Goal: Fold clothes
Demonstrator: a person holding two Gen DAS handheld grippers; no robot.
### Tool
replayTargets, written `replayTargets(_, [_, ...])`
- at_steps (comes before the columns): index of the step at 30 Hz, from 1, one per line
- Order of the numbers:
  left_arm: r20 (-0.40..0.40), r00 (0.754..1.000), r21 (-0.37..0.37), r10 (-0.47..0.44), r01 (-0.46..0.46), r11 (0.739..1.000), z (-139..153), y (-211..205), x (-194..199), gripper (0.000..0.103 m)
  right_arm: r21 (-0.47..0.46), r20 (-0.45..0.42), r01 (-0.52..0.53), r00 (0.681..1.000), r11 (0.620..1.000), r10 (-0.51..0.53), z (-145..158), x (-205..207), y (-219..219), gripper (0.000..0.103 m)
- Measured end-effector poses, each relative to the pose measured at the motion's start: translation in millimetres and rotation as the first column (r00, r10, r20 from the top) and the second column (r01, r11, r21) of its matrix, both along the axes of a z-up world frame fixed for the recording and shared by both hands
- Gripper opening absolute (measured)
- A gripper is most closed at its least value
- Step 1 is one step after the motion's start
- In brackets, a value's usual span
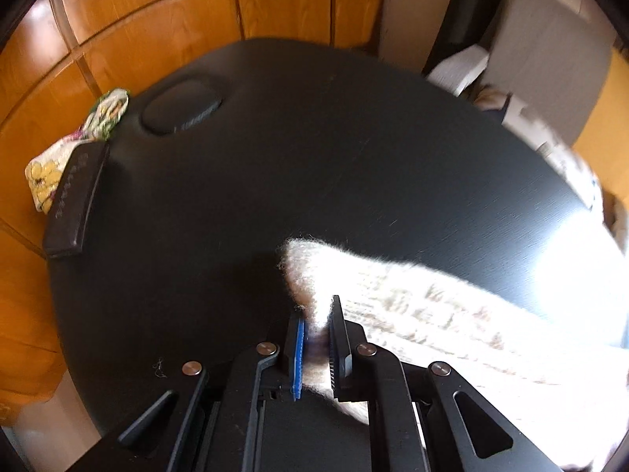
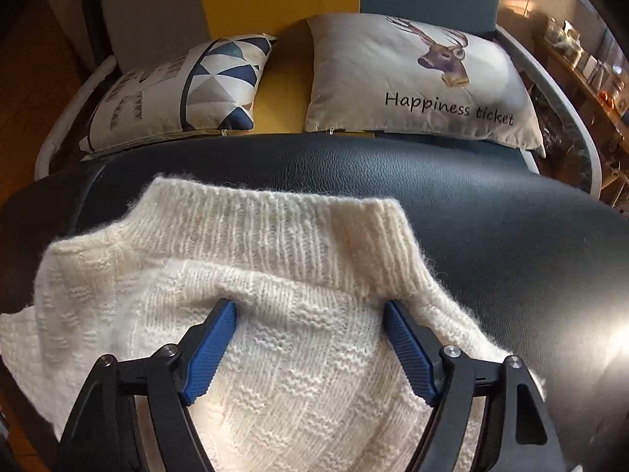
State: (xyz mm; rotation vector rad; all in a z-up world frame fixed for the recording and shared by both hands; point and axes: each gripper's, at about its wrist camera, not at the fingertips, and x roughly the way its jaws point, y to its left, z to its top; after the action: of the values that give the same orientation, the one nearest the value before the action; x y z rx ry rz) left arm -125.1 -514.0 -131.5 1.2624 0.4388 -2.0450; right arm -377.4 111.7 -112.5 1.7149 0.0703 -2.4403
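The fuzzy cream knitted sweater [image 2: 275,314] runs off the bottom edge of the right wrist view beneath the spread blue-padded right gripper [image 2: 310,306], and in the left wrist view its far part, right of the left gripper [image 1: 316,338], washes out into white glare. The fold pinched between the left gripper's closed pads hides the fabric behind them. Ahead and right of that gripper, pale shapes past the black table's [image 1: 275,157] rim are too blurred to tell.
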Motion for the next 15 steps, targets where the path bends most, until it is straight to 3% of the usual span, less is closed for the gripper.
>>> replayTargets(2, [0.025, 1.000, -0.060, -0.016, 0.017, 0.998, -5, 3, -3, 0.011, 0.032, -0.035, -0.020, 0.999, 0.999, 0.021, -1, -6, -6, 0.087])
replayTargets(5, [0.046, 0.998, -0.086, -0.039, 0.043, 0.995, -3, 9, -7, 0.011, 0.051, -0.072, -0.045, 0.996, 0.998, 0.049, -2, -10, -9, 0.089])
replayTargets(8, [0.004, 0.998, -0.004, -0.059, 0.059, 0.998, 9, 7, -6, 0.013, -0.006, -0.044, -0.053, 0.998, 0.999, 0.052, 4, -9, -1, 0.089])
replayTargets(10, [-0.057, 0.998, 0.067, -0.028, 0.032, 0.997, 25, 5, 9, 0.015, -0.084, -0.025, -0.042, 0.999, 0.996, 0.040, 16, -2, 8, 0.087])
replayTargets(12, [-0.123, 0.992, 0.083, -0.023, 0.033, 0.996, 46, 9, 24, 0.016, -0.191, -0.050, -0.033, 0.998, 0.981, 0.024, 36, 16, 27, 0.087])
replayTargets(15, [-0.209, 0.976, 0.107, -0.063, 0.087, 0.990, 76, 31, 51, 0.017, -0.380, -0.059, -0.010, 0.998, 0.925, -0.013, 63, 52, 68, 0.087])
